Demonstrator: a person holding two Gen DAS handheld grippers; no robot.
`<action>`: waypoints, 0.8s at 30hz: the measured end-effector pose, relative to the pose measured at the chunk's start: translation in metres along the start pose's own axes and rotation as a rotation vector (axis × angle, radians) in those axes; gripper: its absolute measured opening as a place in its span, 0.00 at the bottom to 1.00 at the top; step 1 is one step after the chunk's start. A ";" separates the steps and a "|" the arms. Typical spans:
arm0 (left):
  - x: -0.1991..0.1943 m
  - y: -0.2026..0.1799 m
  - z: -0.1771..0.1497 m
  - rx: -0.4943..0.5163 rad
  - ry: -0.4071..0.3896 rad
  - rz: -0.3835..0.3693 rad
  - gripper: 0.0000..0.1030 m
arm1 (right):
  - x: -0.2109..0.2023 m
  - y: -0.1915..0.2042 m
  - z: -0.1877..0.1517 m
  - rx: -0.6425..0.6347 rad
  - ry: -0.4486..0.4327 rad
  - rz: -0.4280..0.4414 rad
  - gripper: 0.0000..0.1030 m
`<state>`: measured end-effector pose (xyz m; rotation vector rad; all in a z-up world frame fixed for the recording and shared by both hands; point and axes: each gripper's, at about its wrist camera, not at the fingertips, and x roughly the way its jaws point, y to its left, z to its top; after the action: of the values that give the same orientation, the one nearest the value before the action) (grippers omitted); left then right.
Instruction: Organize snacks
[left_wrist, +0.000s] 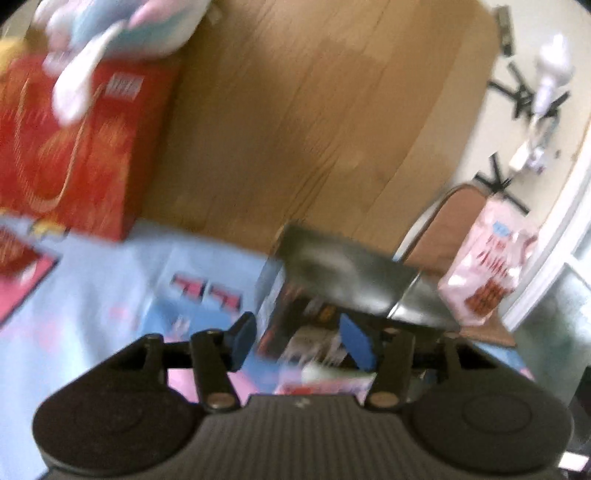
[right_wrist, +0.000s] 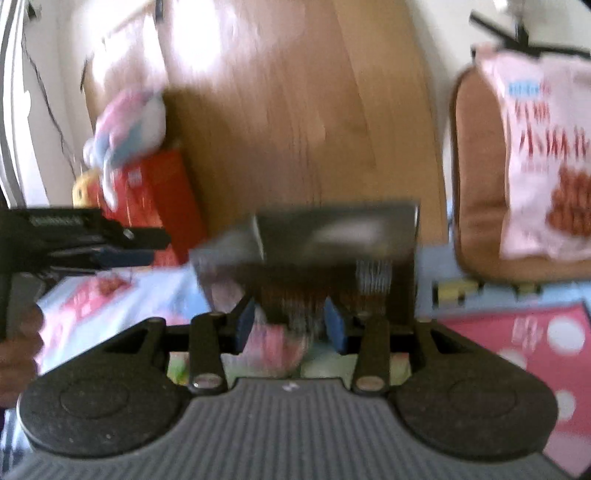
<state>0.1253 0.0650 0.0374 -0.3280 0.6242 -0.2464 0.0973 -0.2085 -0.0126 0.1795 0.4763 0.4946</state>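
Right gripper (right_wrist: 290, 325): the blue pads (right_wrist: 245, 325) stand partly closed against the lower part of a dark snack box (right_wrist: 332, 236), one on each side — the box is gripped between them. Blur hides the exact contact line.

Left gripper (left_wrist: 299, 341): the fingers stand moderately apart. The same dark box (left_wrist: 332, 280) lies between them, but a visible gap separates the left pad (left_wrist: 243, 339) from the box side; the right pad (left_wrist: 358, 343) sits in front of the box face, and contact there cannot be told. In the right wrist view this gripper appears at the left edge, just beside the box and clear of it, carried by a hand (right_wrist: 18, 339).

Dark box: rectangular, tilted, with a glossy black top face and a printed side bearing what looks like a barcode. It is held above the pale blue printed cloth (left_wrist: 110, 288), near the cloth's far edge where the wooden floor (left_wrist: 295, 110) begins.

Surroundings — a red box (left_wrist: 74, 147) stands at the cloth's far-left corner with a soft toy (left_wrist: 110, 33) on top. A pink snack bag (right_wrist: 543, 147) leans on a brown cushion (right_wrist: 476, 177) at the far right. A pink dotted package (right_wrist: 535, 354) lies on the cloth near its right edge.
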 end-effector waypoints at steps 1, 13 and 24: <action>0.004 0.004 -0.004 -0.019 0.023 0.012 0.50 | 0.005 0.001 -0.001 0.013 0.018 0.010 0.44; -0.023 -0.012 -0.042 -0.068 0.099 -0.070 0.31 | -0.036 0.043 -0.025 -0.023 -0.005 0.018 0.38; -0.062 -0.078 -0.091 0.120 0.117 -0.195 0.35 | -0.119 0.025 -0.066 0.098 -0.059 -0.119 0.38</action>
<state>0.0118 -0.0075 0.0303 -0.2599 0.6900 -0.4912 -0.0371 -0.2423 -0.0165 0.2581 0.4509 0.3487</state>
